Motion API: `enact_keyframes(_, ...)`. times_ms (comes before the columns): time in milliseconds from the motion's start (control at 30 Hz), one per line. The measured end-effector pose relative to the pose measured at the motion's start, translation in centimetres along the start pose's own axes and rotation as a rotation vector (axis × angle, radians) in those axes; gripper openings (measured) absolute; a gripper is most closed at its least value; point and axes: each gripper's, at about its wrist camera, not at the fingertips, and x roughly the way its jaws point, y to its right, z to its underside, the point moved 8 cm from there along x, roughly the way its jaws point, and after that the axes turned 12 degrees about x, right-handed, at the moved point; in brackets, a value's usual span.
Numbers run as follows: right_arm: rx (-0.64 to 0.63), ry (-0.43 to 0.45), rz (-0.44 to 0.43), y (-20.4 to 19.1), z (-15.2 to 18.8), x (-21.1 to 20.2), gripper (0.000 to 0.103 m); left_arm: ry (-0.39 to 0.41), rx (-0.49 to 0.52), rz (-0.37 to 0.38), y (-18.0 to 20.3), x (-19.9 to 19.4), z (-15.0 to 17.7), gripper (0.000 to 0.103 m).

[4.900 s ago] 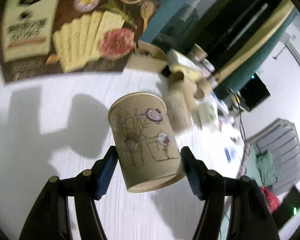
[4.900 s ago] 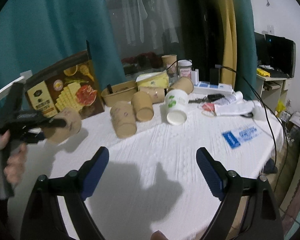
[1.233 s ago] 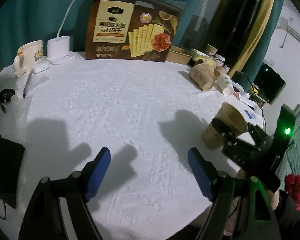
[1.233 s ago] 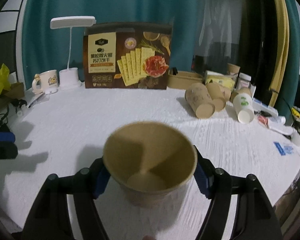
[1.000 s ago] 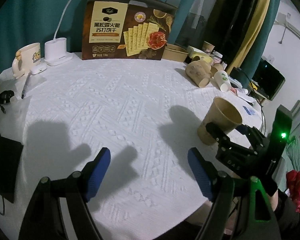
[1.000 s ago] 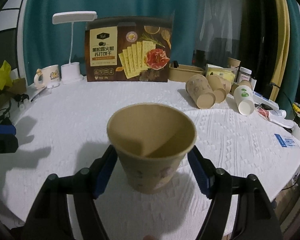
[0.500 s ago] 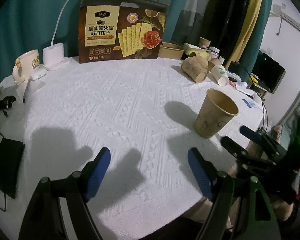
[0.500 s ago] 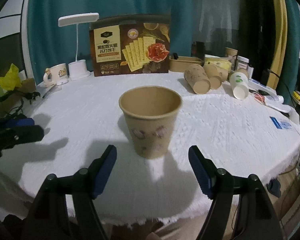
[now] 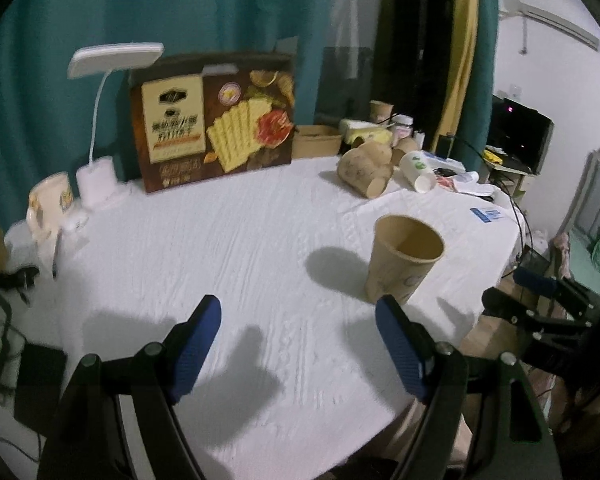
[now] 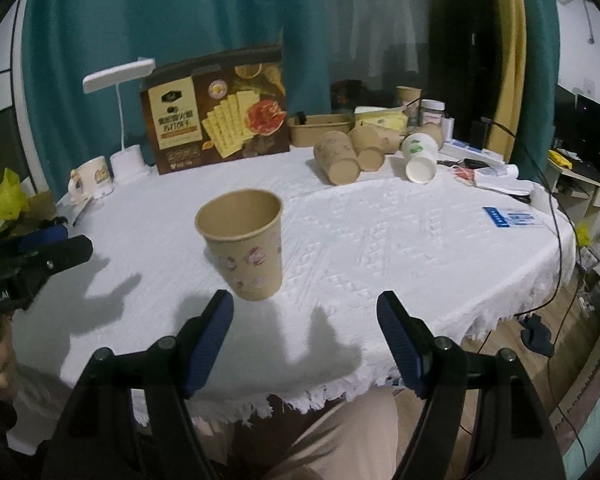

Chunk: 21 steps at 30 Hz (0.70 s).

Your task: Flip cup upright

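Now cup [image 10: 244, 244] stands upright, just beyond right claw [image 10: 305, 344].

Both wrist views look down and inward from the table's [image 9: 260, 240] near edge, sharing the cup [image 9: 404, 258] [image 10: 246, 242] and far-edge clutter.

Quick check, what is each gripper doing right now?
Left gripper: open, holding nothing.
Right gripper: open, holding nothing; the cup stands upright on the table, beyond its fingertips.
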Motion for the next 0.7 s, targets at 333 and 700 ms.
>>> enact_keyframes(333, 0.009, 0.092, 0.013, 0.6, -4.0, -3.9, 0.072, 0.121, 0.058, -0.009, 1.5, -2.5, -4.4, 0.080)
enact_keyframes(700, -0.026, 0.225, 0.012, -0.1, -8.7, -9.0, 0.072, 0.269, 0.092, -0.039, 2.3, -6.6, -8.3, 0.087)
